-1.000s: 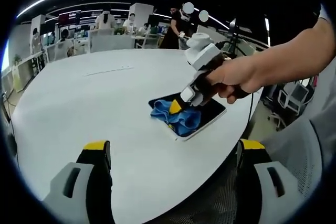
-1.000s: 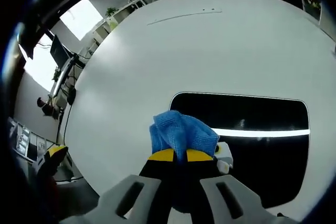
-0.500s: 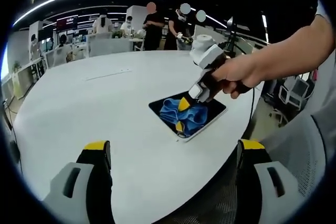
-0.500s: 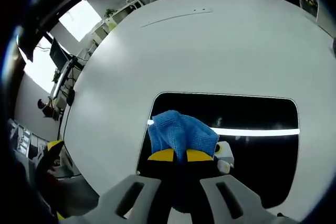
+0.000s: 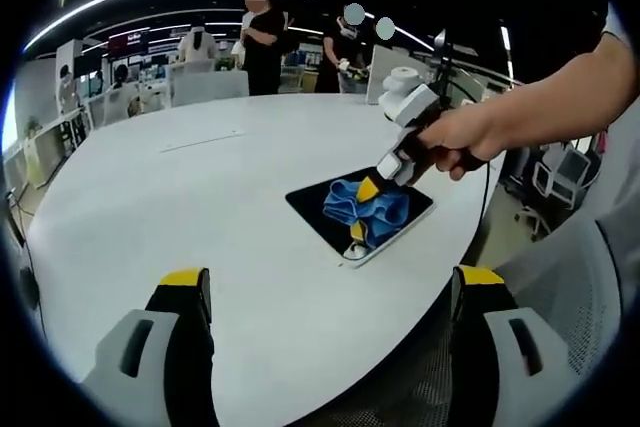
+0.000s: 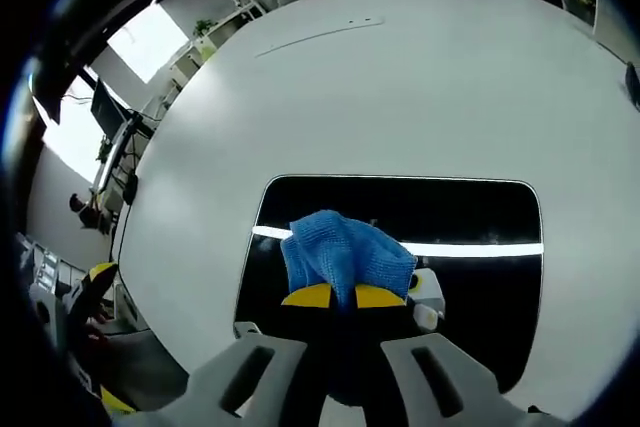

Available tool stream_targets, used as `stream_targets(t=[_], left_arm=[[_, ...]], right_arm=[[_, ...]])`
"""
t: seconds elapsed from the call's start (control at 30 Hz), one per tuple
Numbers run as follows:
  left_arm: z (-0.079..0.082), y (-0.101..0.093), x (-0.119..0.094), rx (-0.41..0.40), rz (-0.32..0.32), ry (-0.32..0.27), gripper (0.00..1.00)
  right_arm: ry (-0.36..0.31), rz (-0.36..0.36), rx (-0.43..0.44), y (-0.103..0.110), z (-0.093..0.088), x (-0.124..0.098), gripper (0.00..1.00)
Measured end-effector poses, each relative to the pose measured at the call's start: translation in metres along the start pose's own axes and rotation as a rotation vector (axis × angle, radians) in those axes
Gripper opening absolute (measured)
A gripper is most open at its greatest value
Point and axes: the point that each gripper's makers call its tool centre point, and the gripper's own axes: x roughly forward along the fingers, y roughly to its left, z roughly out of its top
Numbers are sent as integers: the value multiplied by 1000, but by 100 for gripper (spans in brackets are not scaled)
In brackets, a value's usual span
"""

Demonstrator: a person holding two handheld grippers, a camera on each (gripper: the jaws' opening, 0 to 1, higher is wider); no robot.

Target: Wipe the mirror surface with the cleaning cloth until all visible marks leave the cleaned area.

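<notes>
Left hand-held gripper (image 5: 325, 297) in foreground of left gripper view, jaws spread wide apart, nothing between them, above near edge of white round worktop (image 5: 180, 187); right hand-held gripper (image 6: 334, 295) has yellow-tipped jaws clamped on bunched blue cleaning cloth (image 6: 340, 255); cloth pressed on dark rectangular mirror (image 6: 480, 222), left of its centre in right gripper view; mirror lies flat near worktop edge, reflecting a bright ceiling strip; a hand (image 5: 462, 142) grips the right tool; people stand in the far office background
</notes>
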Motion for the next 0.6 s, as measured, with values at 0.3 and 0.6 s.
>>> stream_targets(t=[0.3, 0.6], left_arm=[[-1, 0, 0, -1, 1, 9, 99], [-2, -1, 0, 5, 0, 12, 99]], right_arm=[[1, -11, 5, -14, -4, -7, 0], [-3, -17, 22, -33, -5, -13, 0]])
